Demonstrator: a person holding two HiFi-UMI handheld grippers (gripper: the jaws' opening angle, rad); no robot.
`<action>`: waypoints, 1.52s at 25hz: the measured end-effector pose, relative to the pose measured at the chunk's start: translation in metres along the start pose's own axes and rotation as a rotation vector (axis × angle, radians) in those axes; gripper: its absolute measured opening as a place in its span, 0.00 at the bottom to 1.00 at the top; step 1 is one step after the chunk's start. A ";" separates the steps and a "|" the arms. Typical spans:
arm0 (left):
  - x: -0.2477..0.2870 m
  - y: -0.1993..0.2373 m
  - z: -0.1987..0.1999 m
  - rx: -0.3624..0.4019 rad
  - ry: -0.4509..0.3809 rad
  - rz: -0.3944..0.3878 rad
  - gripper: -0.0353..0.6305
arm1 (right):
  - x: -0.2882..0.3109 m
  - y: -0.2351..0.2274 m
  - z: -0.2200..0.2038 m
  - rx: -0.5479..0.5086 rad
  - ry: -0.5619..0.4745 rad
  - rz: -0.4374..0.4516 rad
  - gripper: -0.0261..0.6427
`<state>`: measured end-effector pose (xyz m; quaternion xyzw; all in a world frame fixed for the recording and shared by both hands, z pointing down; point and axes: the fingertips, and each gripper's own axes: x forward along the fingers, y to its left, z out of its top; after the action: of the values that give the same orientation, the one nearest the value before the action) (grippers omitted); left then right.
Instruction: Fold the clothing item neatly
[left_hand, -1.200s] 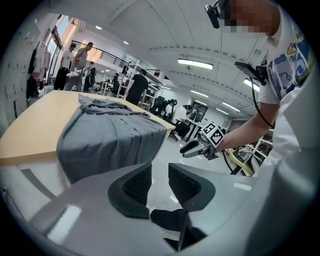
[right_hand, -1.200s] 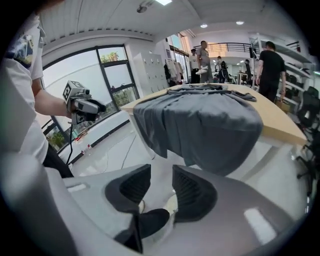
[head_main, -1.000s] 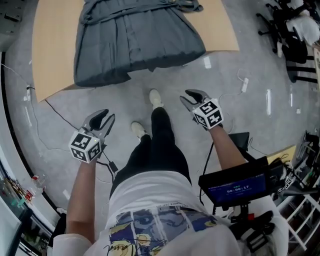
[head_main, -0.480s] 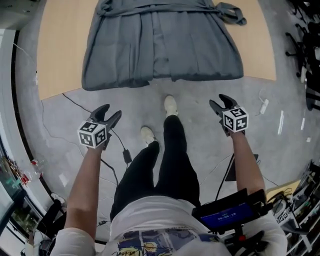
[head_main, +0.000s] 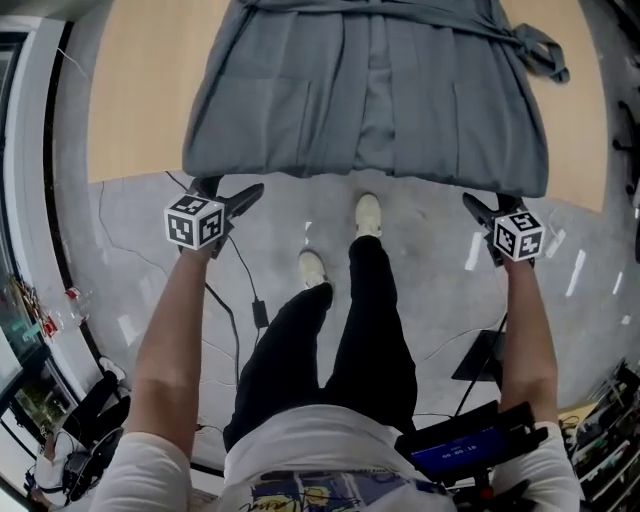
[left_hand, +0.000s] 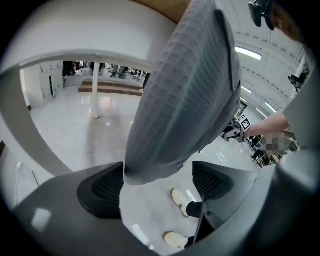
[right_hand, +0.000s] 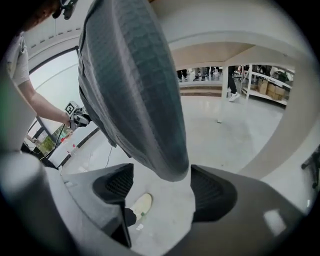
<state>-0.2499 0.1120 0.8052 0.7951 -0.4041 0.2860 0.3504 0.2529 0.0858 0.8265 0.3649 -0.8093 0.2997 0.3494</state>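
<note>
A grey pleated garment (head_main: 370, 100) lies spread on the wooden table (head_main: 140, 100), its hem hanging over the near edge. My left gripper (head_main: 228, 188) is at the hem's left corner and my right gripper (head_main: 488, 205) at its right corner. In the left gripper view the hem corner (left_hand: 190, 100) hangs between the wide jaws of the left gripper (left_hand: 156, 182), whose pads do not press it. The right gripper view shows the same: cloth (right_hand: 130, 90) dangles between the spread jaws of the right gripper (right_hand: 162, 190). Both pairs of jaws have just been opening.
The person's black-trousered legs and pale shoes (head_main: 368, 214) stand on the grey floor just before the table. A black cable (head_main: 245, 290) trails on the floor at left. A black device with a lit screen (head_main: 470, 445) hangs at the waist, lower right.
Both grippers have moved forward from beside the legs to the table's near edge, reaching the hem corners. Their jaws now stand wider. The garment fills more of the head view.
</note>
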 end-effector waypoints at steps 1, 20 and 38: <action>0.003 0.004 0.001 0.013 0.007 -0.003 0.70 | 0.007 0.002 0.003 -0.008 -0.006 0.018 0.56; -0.001 -0.127 0.022 0.085 -0.003 -0.390 0.14 | -0.017 0.111 0.014 -0.001 -0.050 0.339 0.06; -0.151 -0.241 0.081 0.110 -0.066 -0.518 0.09 | -0.180 0.215 0.103 -0.010 -0.250 0.294 0.06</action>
<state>-0.1098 0.2182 0.5668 0.8987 -0.1821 0.1823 0.3548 0.1337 0.1972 0.5764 0.2755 -0.8924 0.2960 0.2003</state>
